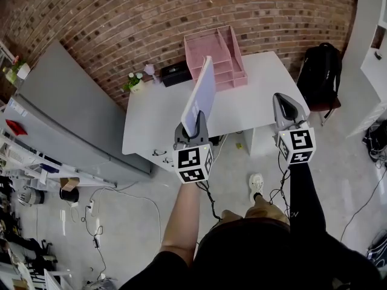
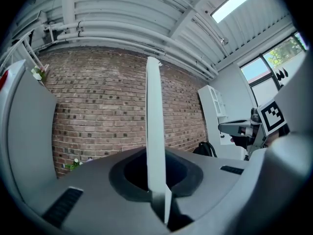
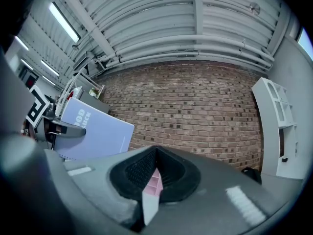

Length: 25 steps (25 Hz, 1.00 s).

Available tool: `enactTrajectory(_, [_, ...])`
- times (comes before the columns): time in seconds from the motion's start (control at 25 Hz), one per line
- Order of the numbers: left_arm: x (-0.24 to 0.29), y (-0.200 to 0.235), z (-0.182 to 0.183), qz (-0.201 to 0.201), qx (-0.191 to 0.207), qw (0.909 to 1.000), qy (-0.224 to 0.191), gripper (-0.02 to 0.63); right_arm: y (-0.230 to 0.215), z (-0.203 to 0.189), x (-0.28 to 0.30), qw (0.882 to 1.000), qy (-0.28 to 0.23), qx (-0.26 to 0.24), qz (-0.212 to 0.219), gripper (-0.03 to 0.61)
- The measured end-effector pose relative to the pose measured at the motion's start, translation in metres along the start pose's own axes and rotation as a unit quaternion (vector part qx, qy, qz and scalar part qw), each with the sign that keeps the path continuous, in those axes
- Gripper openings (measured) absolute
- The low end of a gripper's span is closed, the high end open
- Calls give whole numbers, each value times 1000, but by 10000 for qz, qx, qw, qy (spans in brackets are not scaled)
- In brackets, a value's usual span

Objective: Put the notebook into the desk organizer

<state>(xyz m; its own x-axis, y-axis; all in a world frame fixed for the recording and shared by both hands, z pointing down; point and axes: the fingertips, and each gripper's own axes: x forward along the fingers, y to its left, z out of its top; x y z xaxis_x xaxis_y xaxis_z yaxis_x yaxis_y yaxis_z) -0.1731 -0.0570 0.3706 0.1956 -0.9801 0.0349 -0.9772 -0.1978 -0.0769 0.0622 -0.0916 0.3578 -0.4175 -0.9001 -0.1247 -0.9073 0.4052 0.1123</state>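
A pale lavender notebook (image 1: pixel 201 95) stands upright on edge, with my left gripper (image 1: pixel 192 127) shut on its lower edge. In the left gripper view the notebook (image 2: pixel 154 131) rises edge-on from between the jaws. It hangs over the front part of the white desk (image 1: pixel 266 95). The pink desk organizer (image 1: pixel 221 56) stands at the desk's back, against the brick wall, beyond the notebook. My right gripper (image 1: pixel 286 106) is held to the right over the desk's front edge, jaws together, nothing in them. The right gripper view shows the notebook (image 3: pixel 93 129) to the left and a sliver of the organizer (image 3: pixel 152 182).
A small potted plant (image 1: pixel 134 82) and a black box (image 1: pixel 175 72) sit at the desk's back left. A black backpack (image 1: pixel 320 71) rests on a chair to the right. A grey cabinet (image 1: pixel 66 113) stands left of the desk. Cables trail across the floor.
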Motion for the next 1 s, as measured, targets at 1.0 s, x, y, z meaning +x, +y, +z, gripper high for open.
enactTrajectory(1.0, [215,39,29,809,32,9967,-35,35,-110,-28,233,9967,-178,230,753,0])
